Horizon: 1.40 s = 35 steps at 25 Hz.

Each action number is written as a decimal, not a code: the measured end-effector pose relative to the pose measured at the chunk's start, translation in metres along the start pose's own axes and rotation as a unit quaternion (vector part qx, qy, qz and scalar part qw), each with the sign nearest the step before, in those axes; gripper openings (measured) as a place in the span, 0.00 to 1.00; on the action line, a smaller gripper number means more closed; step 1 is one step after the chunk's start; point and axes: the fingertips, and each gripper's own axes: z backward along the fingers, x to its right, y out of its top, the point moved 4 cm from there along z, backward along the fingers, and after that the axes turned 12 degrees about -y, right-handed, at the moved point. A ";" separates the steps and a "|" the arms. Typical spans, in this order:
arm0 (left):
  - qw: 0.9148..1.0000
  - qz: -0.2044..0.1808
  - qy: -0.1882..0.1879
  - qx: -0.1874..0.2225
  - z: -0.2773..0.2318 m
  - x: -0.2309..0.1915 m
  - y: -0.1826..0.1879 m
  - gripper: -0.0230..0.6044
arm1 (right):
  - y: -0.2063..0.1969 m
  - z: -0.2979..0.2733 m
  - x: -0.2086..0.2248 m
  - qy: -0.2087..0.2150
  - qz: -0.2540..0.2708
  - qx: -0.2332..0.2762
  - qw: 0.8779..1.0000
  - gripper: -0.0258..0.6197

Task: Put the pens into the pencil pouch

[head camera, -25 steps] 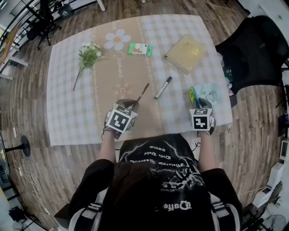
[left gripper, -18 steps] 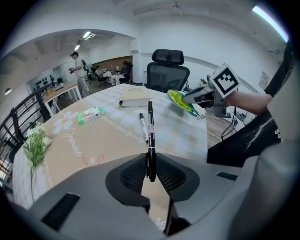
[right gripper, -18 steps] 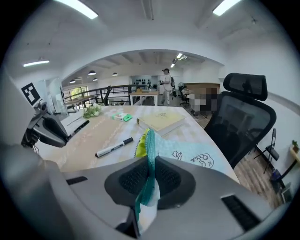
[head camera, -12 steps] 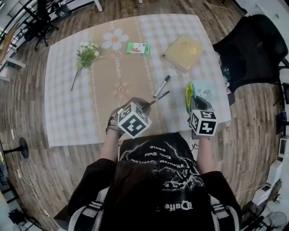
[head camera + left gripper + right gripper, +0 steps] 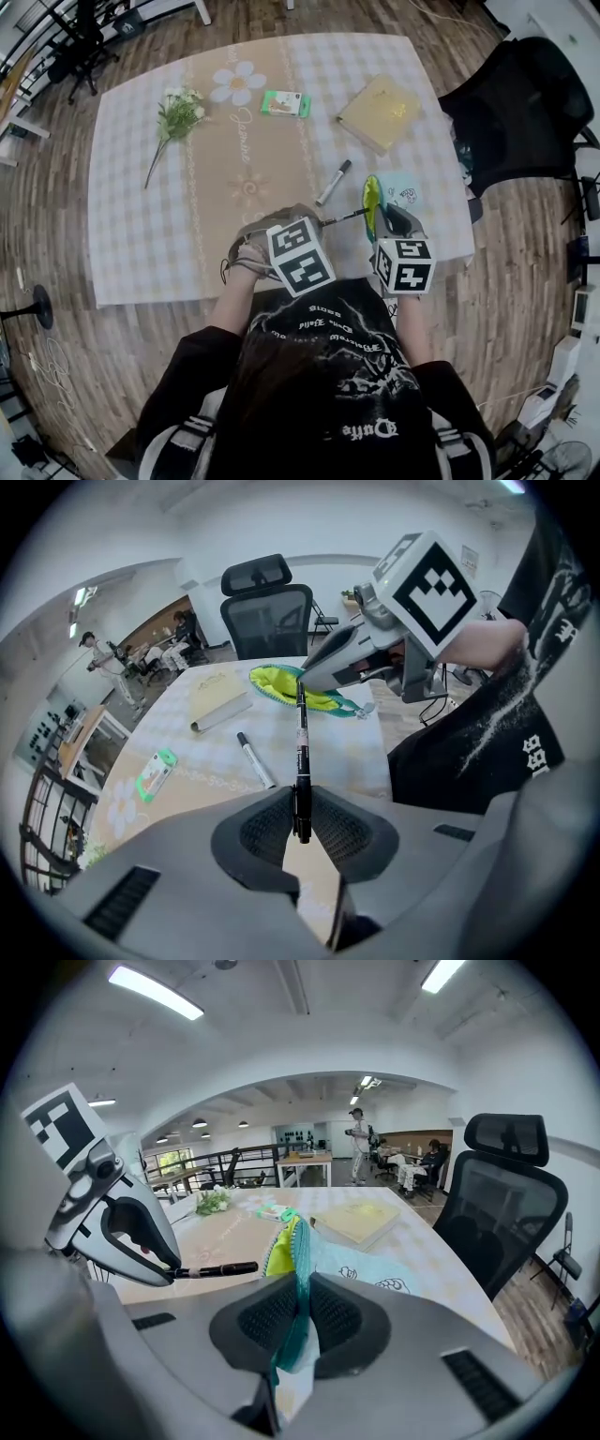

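My left gripper [image 5: 300,829] is shut on a thin black pen [image 5: 301,752], which sticks out toward the pouch; in the head view the black pen [image 5: 343,218] points right, its tip at the pouch's open mouth. My right gripper [image 5: 302,1312] is shut on the edge of the pencil pouch [image 5: 286,1246], light blue with a yellow-green lining, and holds it up off the table. The pencil pouch [image 5: 380,195] hangs just beyond the right gripper [image 5: 394,223]. A white marker with a black cap [image 5: 334,182] lies on the tablecloth beyond both grippers.
On the checked tablecloth [image 5: 150,216] lie a yellow book [image 5: 382,111], a green-and-white pack [image 5: 285,103] and a sprig of flowers [image 5: 175,120]. A black office chair [image 5: 520,103] stands to the right of the table. People stand far off in the room behind.
Both grippers have risen and come closer together. The left one rolled, swinging the black pen to the right toward the pouch. The right one lifted the pouch off the table.
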 end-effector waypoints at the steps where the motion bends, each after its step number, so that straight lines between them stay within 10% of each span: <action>1: 1.000 0.002 0.002 -0.004 0.000 -0.001 0.000 0.16 | 0.000 0.000 -0.004 0.003 0.005 0.001 1.000 0.11; 12: 0.997 0.030 0.028 -0.059 -0.014 -0.006 -0.018 0.16 | -0.004 0.001 -0.045 0.032 0.037 0.003 0.999 0.11; 29: 0.995 0.050 0.072 -0.036 -0.013 -0.017 -0.010 0.16 | -0.008 0.008 -0.075 0.069 0.094 0.011 0.993 0.11; 35: 0.996 0.062 0.019 0.056 -0.012 -0.013 0.005 0.16 | -0.008 0.016 -0.084 0.110 0.093 0.030 0.989 0.11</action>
